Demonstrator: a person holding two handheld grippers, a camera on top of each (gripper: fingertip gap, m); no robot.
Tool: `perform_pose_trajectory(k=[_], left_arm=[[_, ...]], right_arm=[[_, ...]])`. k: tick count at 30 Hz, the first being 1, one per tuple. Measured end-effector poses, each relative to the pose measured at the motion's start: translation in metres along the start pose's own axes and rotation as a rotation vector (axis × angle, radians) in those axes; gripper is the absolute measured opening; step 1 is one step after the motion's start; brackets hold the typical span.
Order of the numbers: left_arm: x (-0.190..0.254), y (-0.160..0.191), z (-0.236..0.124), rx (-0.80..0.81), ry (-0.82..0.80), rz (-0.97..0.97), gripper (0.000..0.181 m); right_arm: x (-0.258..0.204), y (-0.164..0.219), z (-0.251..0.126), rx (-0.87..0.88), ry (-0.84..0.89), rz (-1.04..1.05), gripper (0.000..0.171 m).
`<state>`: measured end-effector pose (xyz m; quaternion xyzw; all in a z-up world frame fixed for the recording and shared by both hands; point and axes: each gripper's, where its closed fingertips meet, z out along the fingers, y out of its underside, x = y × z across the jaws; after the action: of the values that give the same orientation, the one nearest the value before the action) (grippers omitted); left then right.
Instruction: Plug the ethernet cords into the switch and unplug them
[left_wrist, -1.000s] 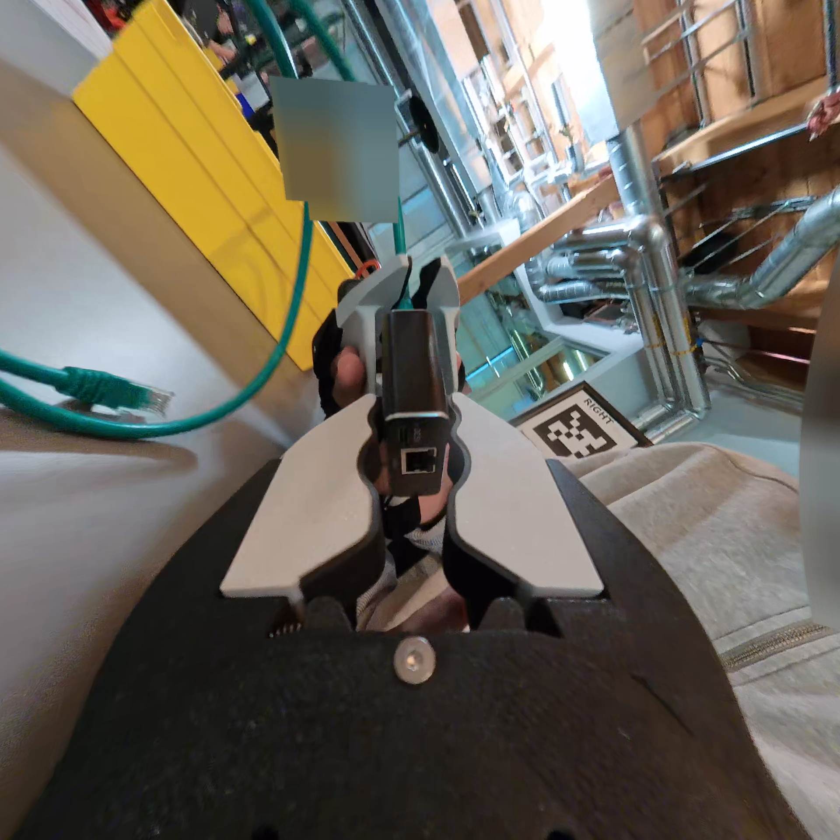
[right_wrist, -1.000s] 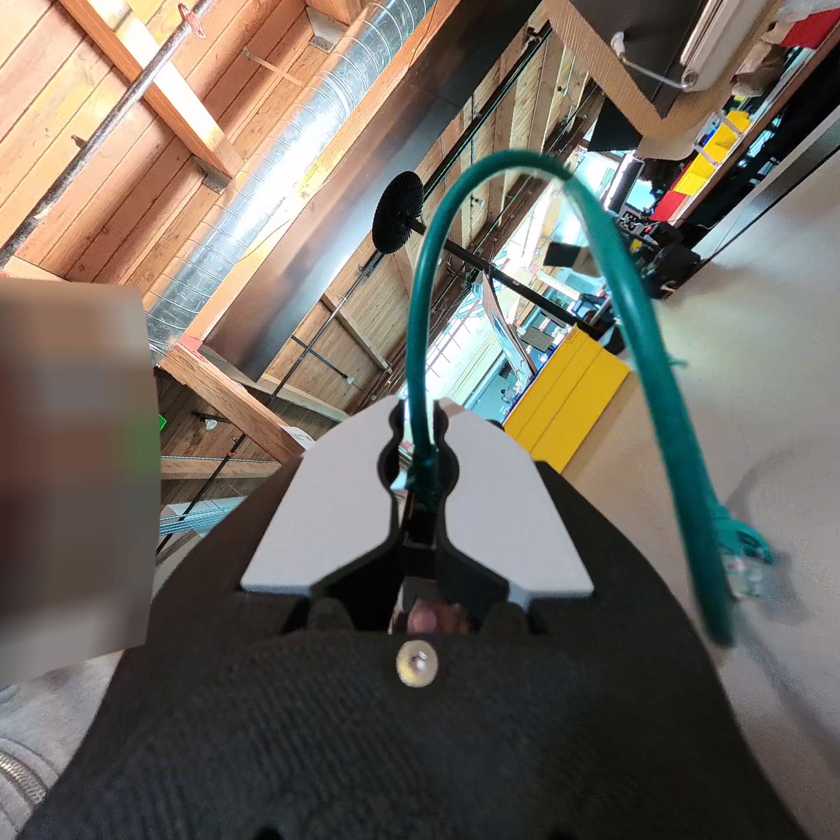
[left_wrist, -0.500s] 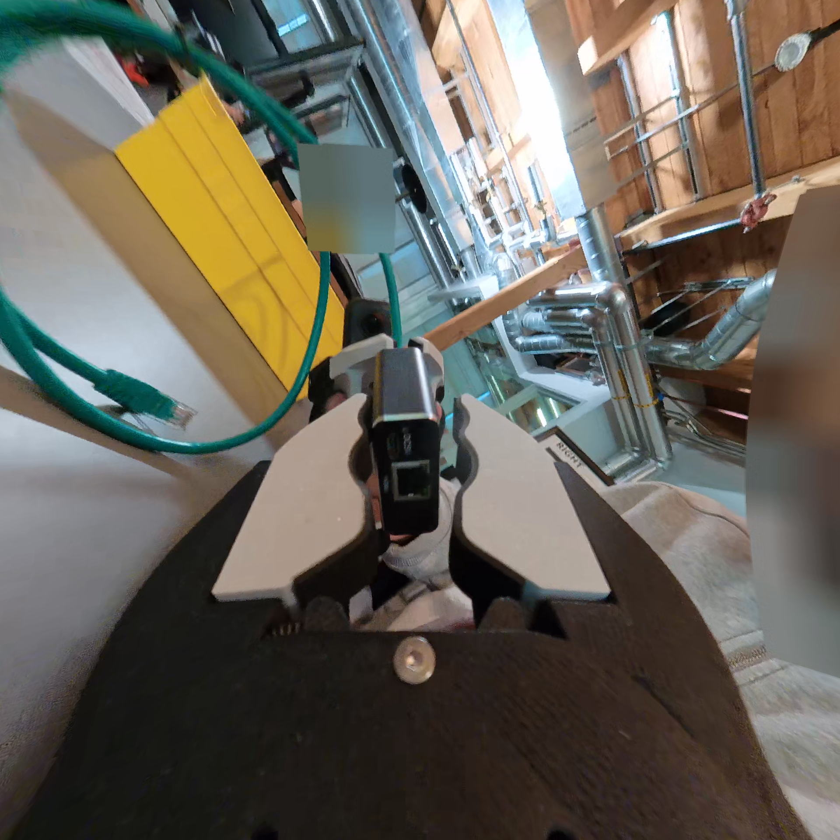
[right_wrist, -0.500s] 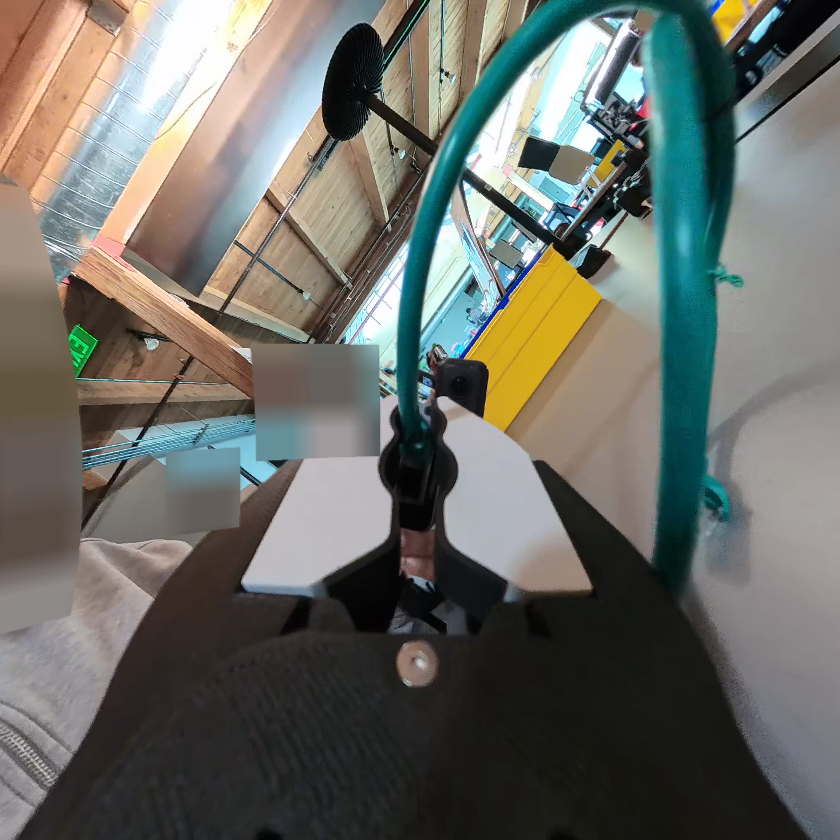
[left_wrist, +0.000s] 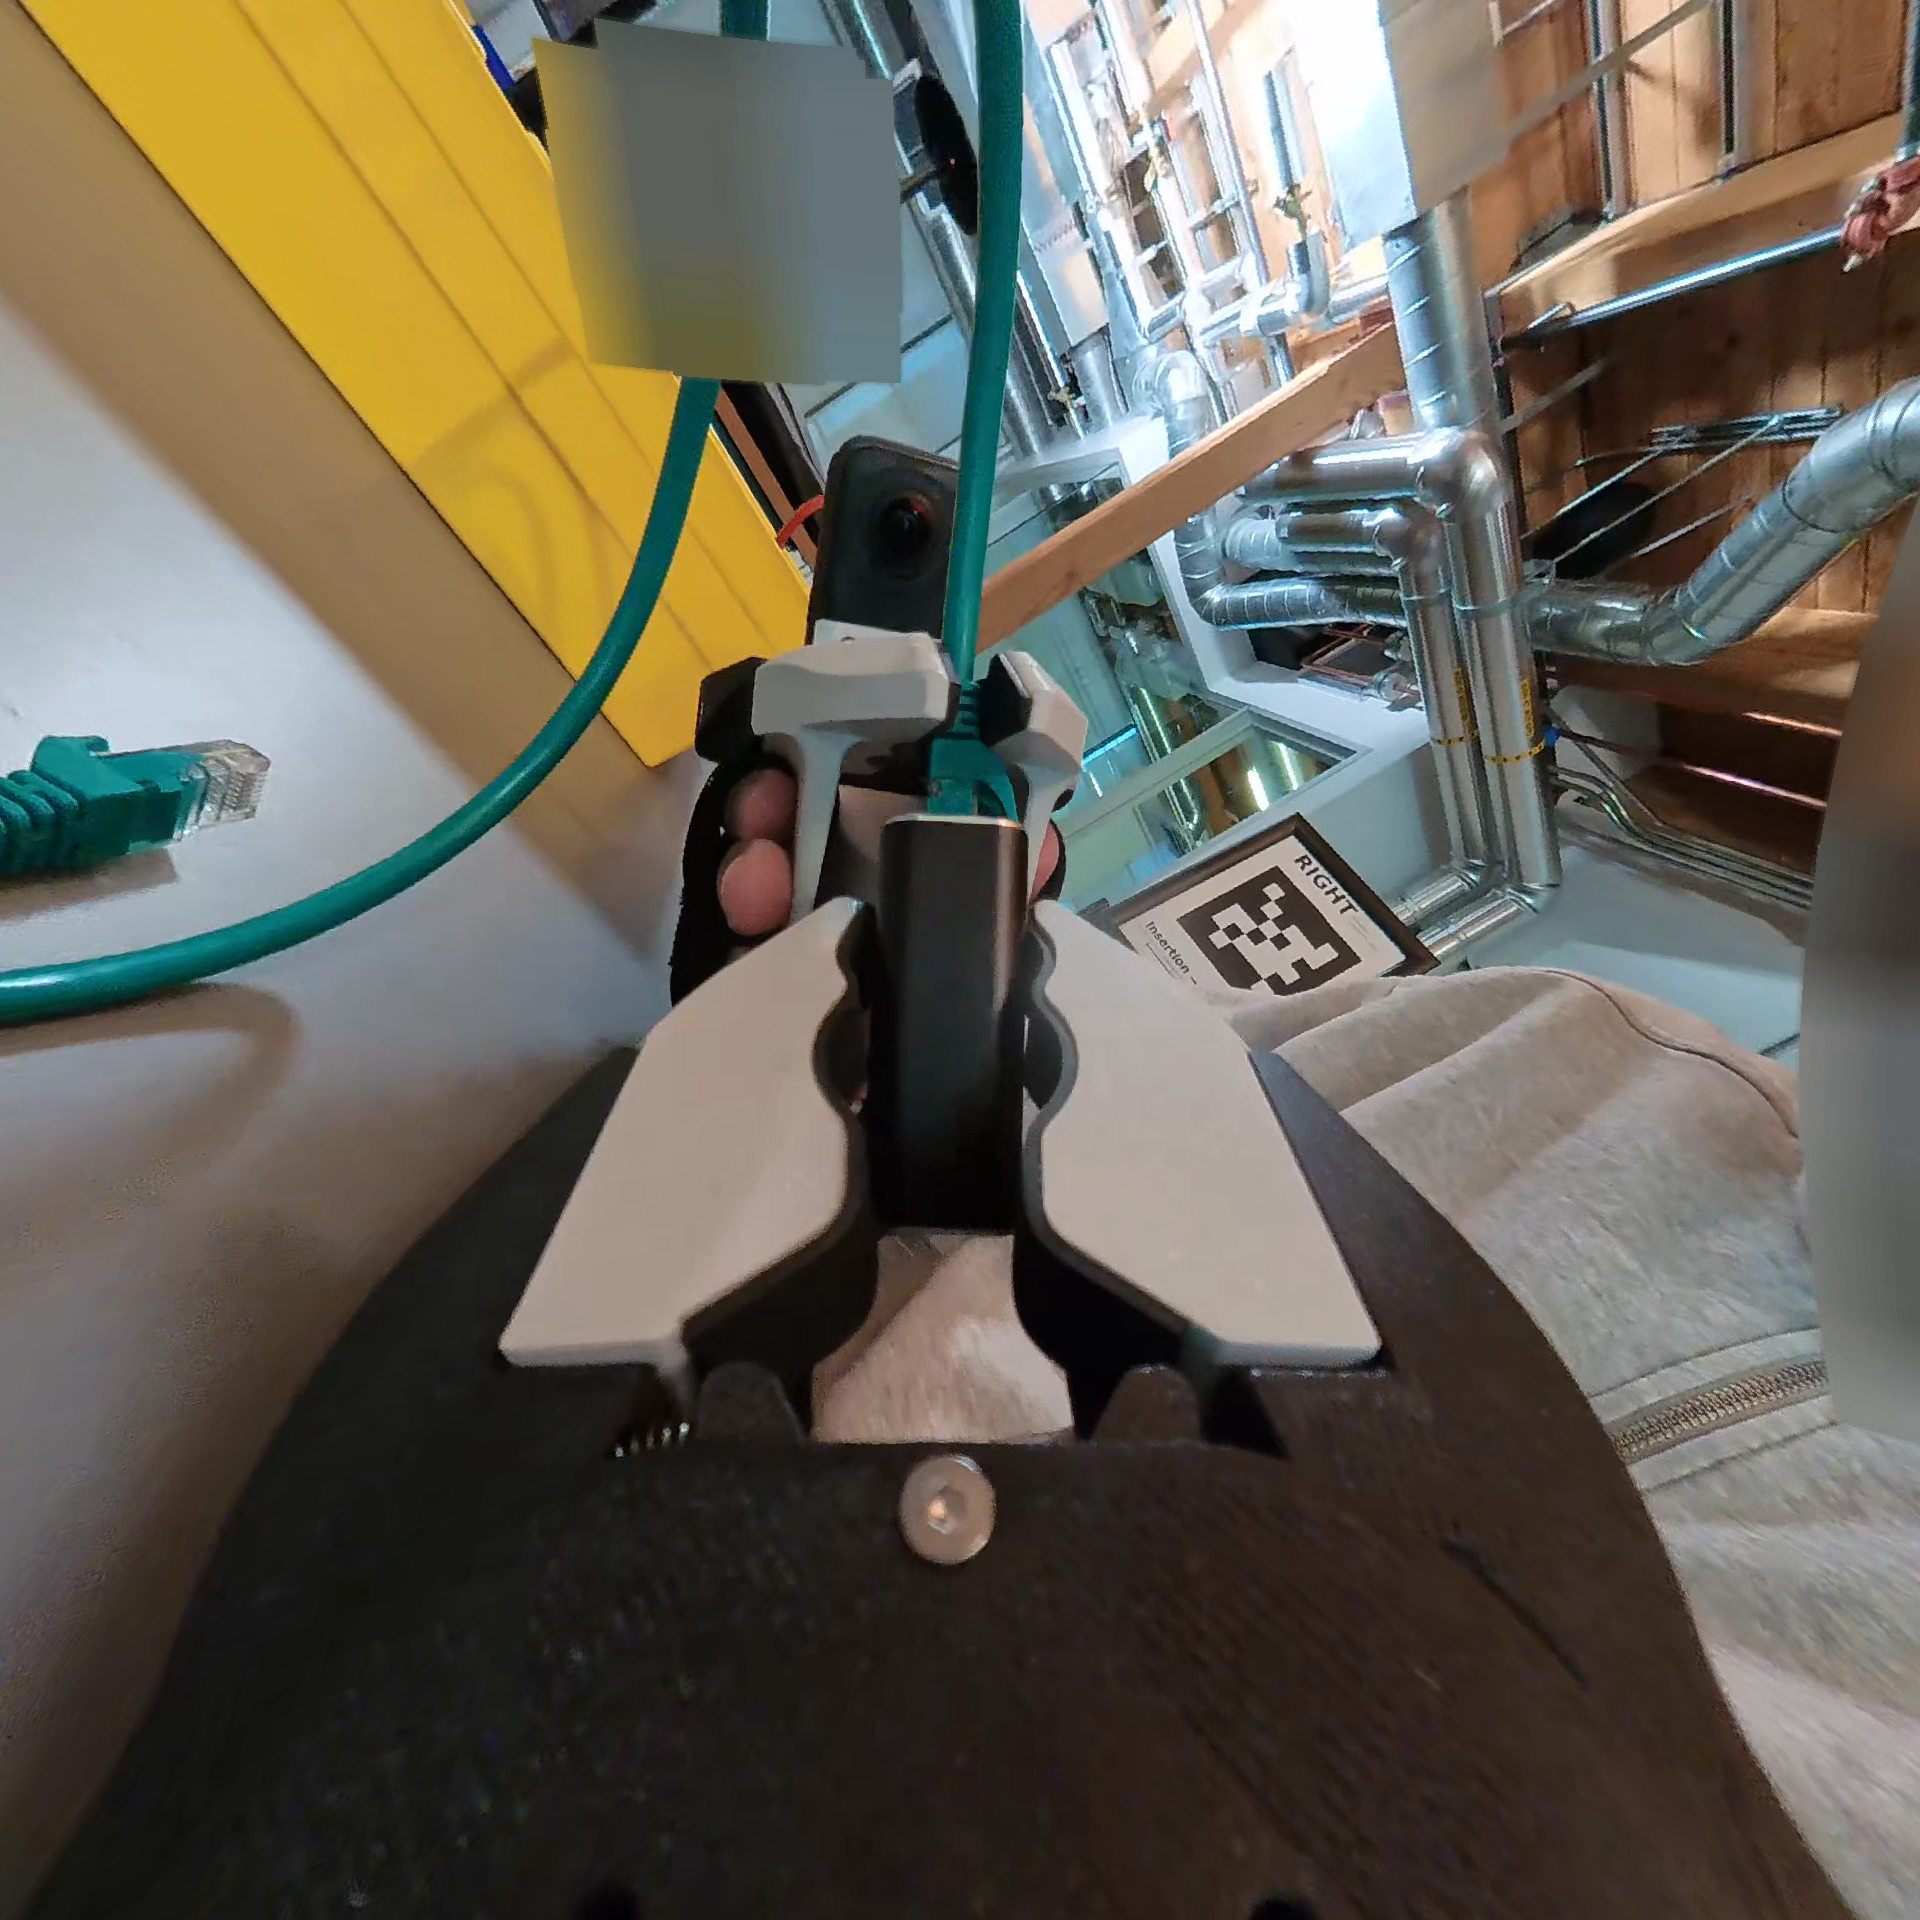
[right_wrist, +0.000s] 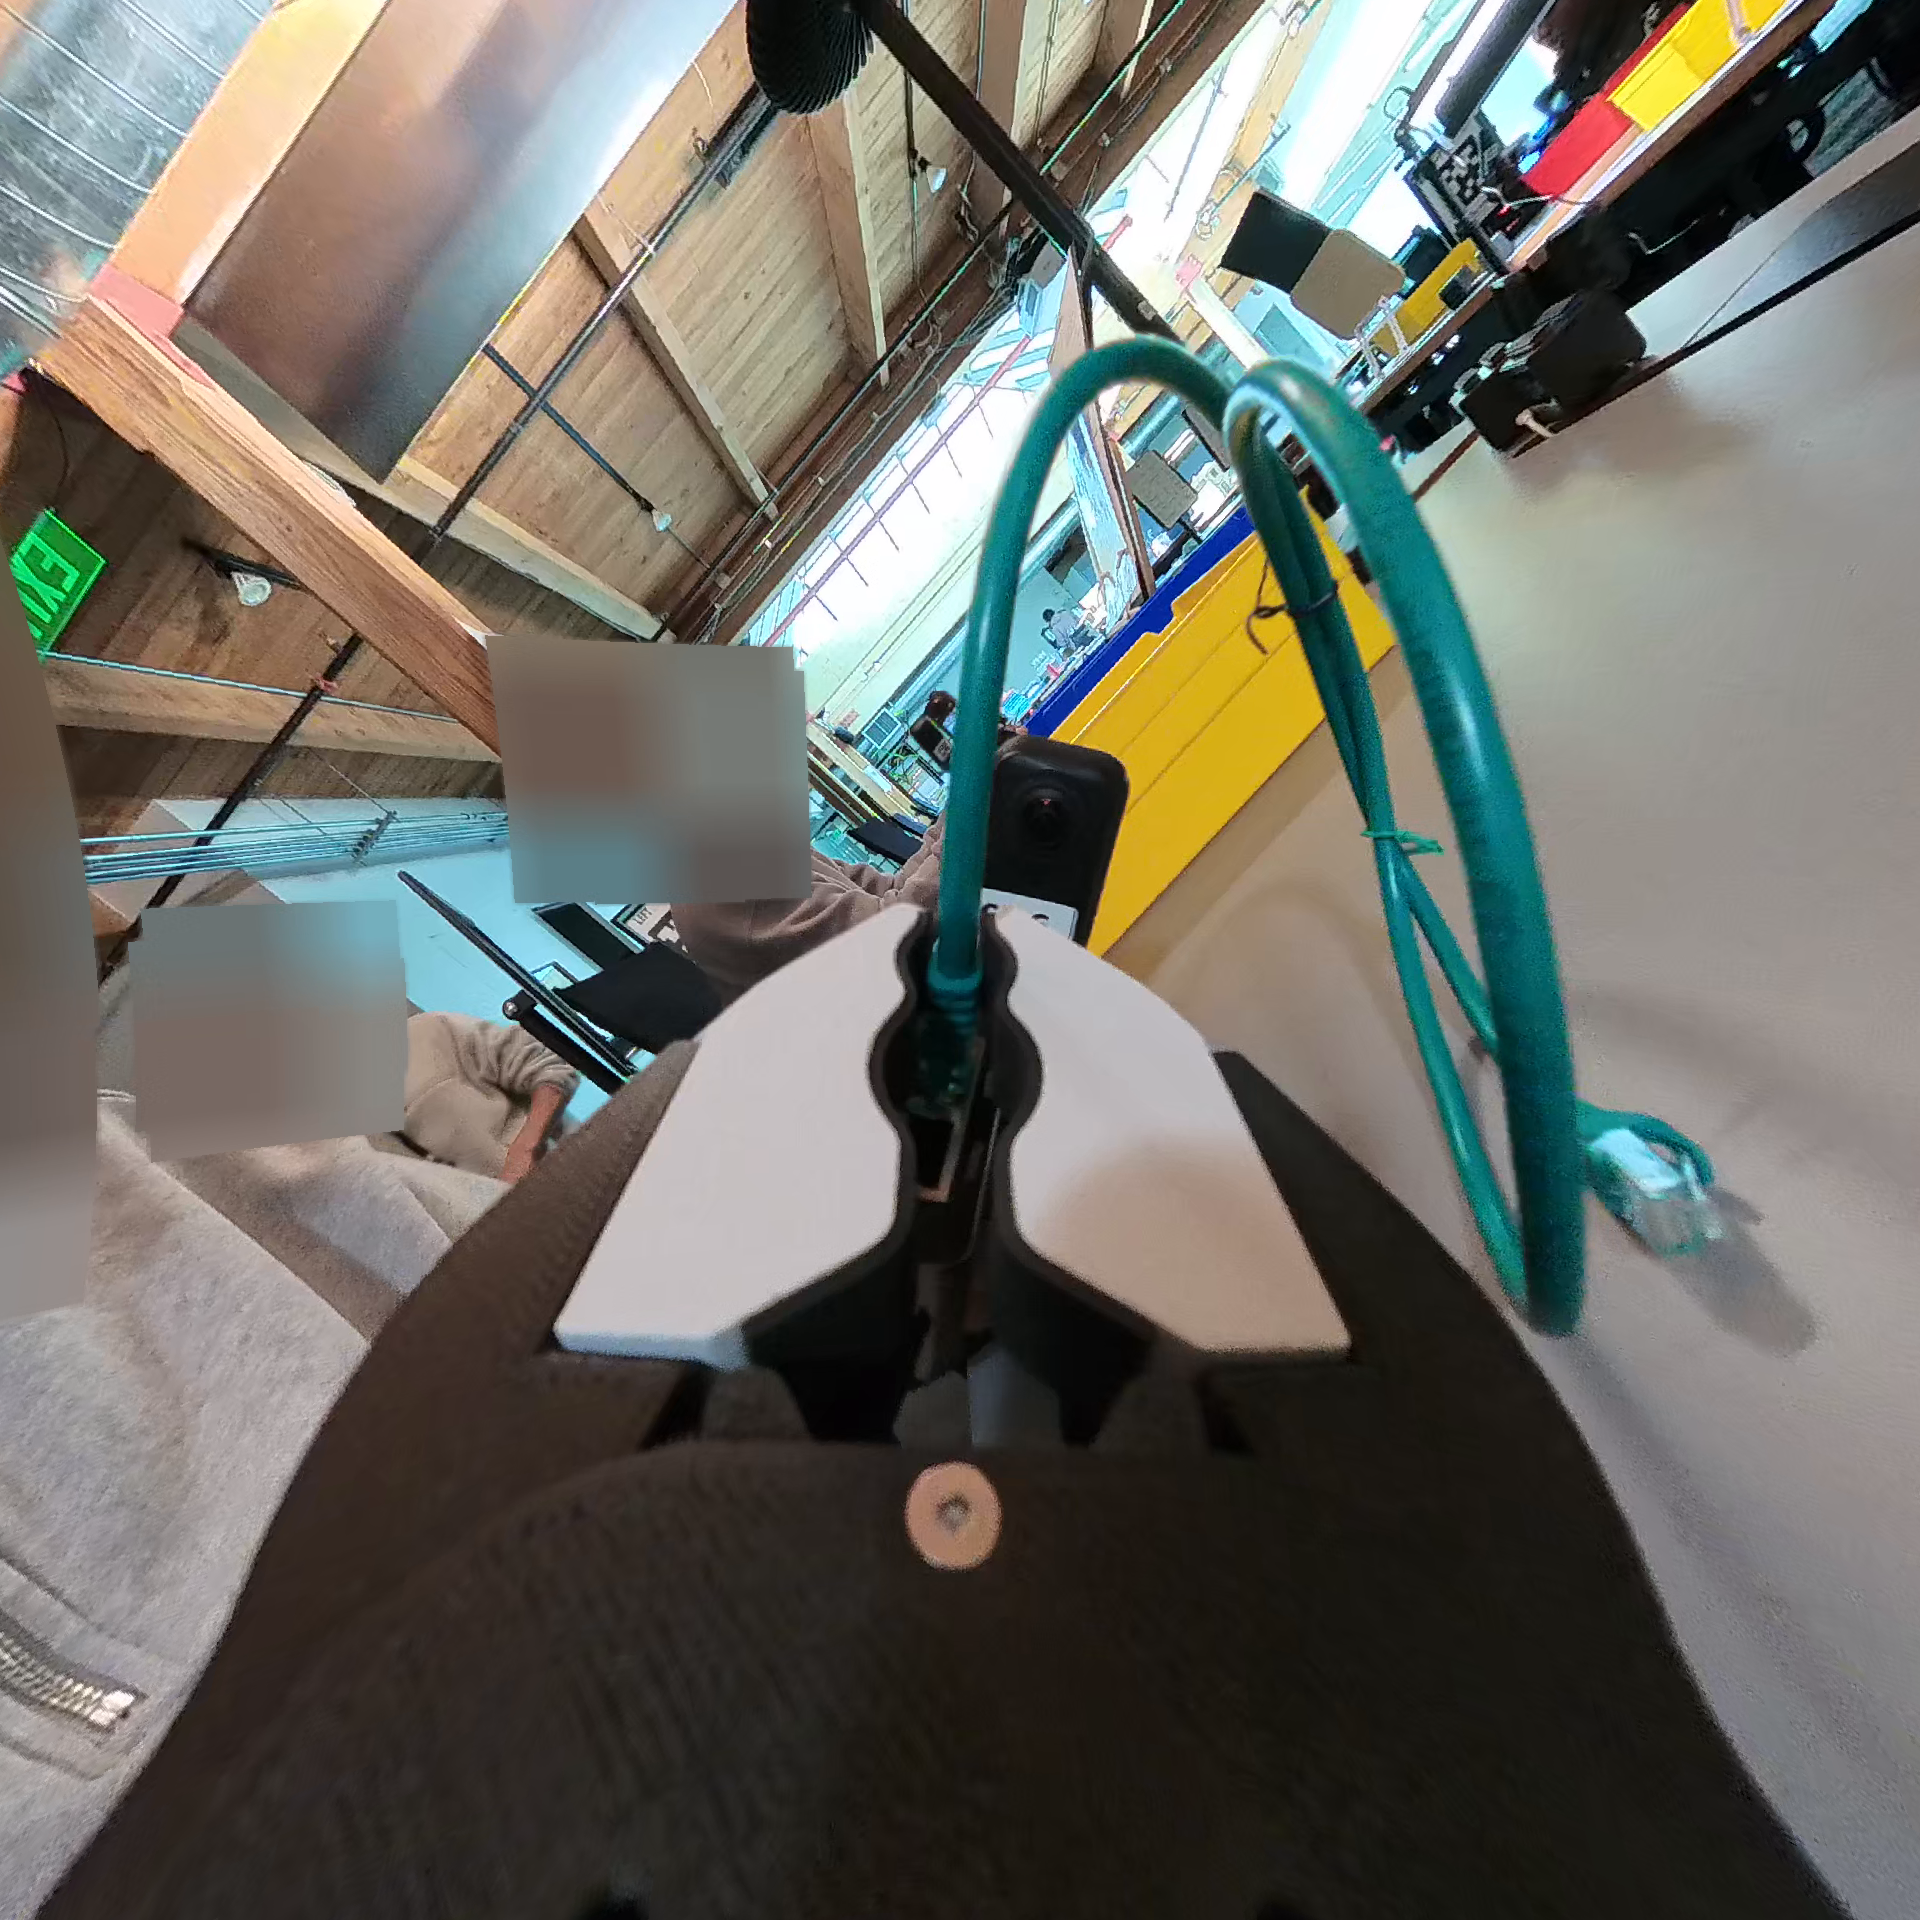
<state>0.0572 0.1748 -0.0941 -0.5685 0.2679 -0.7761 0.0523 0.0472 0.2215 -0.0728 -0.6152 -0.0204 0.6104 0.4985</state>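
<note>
In the left wrist view my left gripper (left_wrist: 945, 925) is shut on a small black switch box (left_wrist: 940, 1039), held lengthwise between the fingers above the table. My right gripper (left_wrist: 930, 800) faces it from the far end, shut on a green ethernet plug (left_wrist: 961, 774) that meets the box's far end. How deep the plug sits is hidden. In the right wrist view my right gripper (right_wrist: 956, 935) is shut on that plug (right_wrist: 951, 1029). Its green cord (right_wrist: 1486, 831) arches up and right. The cord's free plug (right_wrist: 1652, 1195) lies on the table, also in the left wrist view (left_wrist: 135, 795).
The beige table (left_wrist: 208, 1143) runs along the left of the left wrist view, with yellow bins (left_wrist: 364, 312) at its far edge. A framed marker card (left_wrist: 1268, 925) stands behind the grippers. A person's grey sweatshirt (left_wrist: 1558, 1299) fills the right side.
The switch box has tilted, so its near port no longer shows. The right gripper has brought the green plug up against the box's far end. The cord loop has swung lower.
</note>
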Motion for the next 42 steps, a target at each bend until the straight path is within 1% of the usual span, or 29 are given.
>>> perform_pose_trajectory(k=[3, 6, 10, 11, 14, 15, 17, 18, 22, 24, 27, 30, 32, 33, 38, 39, 40, 42], left_arm=[[0.000, 0.000, 0.000, -0.001, -0.006, 0.012, 0.024], [0.001, -0.005, -0.003, 0.023, -0.010, 0.027, 0.024], [0.007, -0.015, -0.007, 0.092, 0.048, -0.010, 0.024], [0.007, -0.016, -0.008, 0.100, 0.046, -0.012, 0.024], [0.006, -0.020, -0.011, 0.121, 0.023, 0.022, 0.023], [0.007, -0.021, -0.012, 0.127, 0.019, 0.033, 0.023], [0.007, -0.023, -0.012, 0.140, 0.017, 0.043, 0.023], [0.007, -0.023, -0.012, 0.142, 0.018, 0.043, 0.023], [0.009, -0.020, -0.009, 0.121, 0.018, 0.065, 0.023], [0.009, -0.017, -0.007, 0.102, 0.004, 0.094, 0.023], [0.008, -0.014, -0.004, 0.073, -0.037, 0.159, 0.023], [0.009, -0.012, -0.003, 0.057, -0.071, 0.227, 0.023], [0.008, -0.013, -0.003, 0.057, -0.098, 0.267, 0.023], [0.008, -0.013, -0.003, 0.058, -0.112, 0.288, 0.023], [0.008, -0.012, -0.001, 0.041, -0.170, 0.386, 0.023], [0.007, -0.011, -0.001, 0.037, -0.180, 0.398, 0.023], [0.006, -0.011, -0.001, 0.031, -0.191, 0.405, 0.023], [0.007, -0.010, 0.000, 0.030, -0.183, 0.404, 0.023]], right_arm=[[-0.002, -0.005, -0.001, 0.011, -0.018, -0.002, 0.009], [-0.009, -0.024, -0.009, 0.081, -0.068, 0.014, 0.034], [-0.004, -0.043, -0.021, 0.140, -0.022, -0.054, 0.064], [-0.003, -0.044, -0.021, 0.129, -0.005, -0.087, 0.066], [0.002, -0.038, -0.018, 0.056, 0.060, -0.217, 0.073], [0.002, -0.035, -0.016, 0.043, 0.069, -0.260, 0.078], [-0.001, -0.031, -0.010, 0.052, 0.064, -0.333, 0.095], [-0.003, -0.028, -0.008, 0.056, 0.050, -0.341, 0.102], [-0.009, -0.010, 0.003, 0.032, -0.026, -0.221, 0.106], [-0.011, -0.006, 0.005, 0.024, -0.045, -0.197, 0.103], [-0.012, -0.002, 0.005, -0.001, -0.048, -0.213, 0.087], [-0.012, 0.004, 0.004, -0.038, -0.057, -0.207, 0.055], [-0.013, 0.007, 0.003, -0.052, -0.072, -0.178, 0.027], [-0.014, 0.007, 0.003, -0.046, -0.082, -0.163, 0.021], [-0.015, 0.006, 0.003, -0.009, -0.087, -0.143, 0.020], [-0.016, 0.006, 0.003, -0.010, -0.084, -0.148, 0.020], [-0.017, 0.006, 0.003, -0.016, -0.083, -0.150, 0.016], [-0.018, 0.006, 0.003, -0.030, -0.081, -0.149, 0.015]])
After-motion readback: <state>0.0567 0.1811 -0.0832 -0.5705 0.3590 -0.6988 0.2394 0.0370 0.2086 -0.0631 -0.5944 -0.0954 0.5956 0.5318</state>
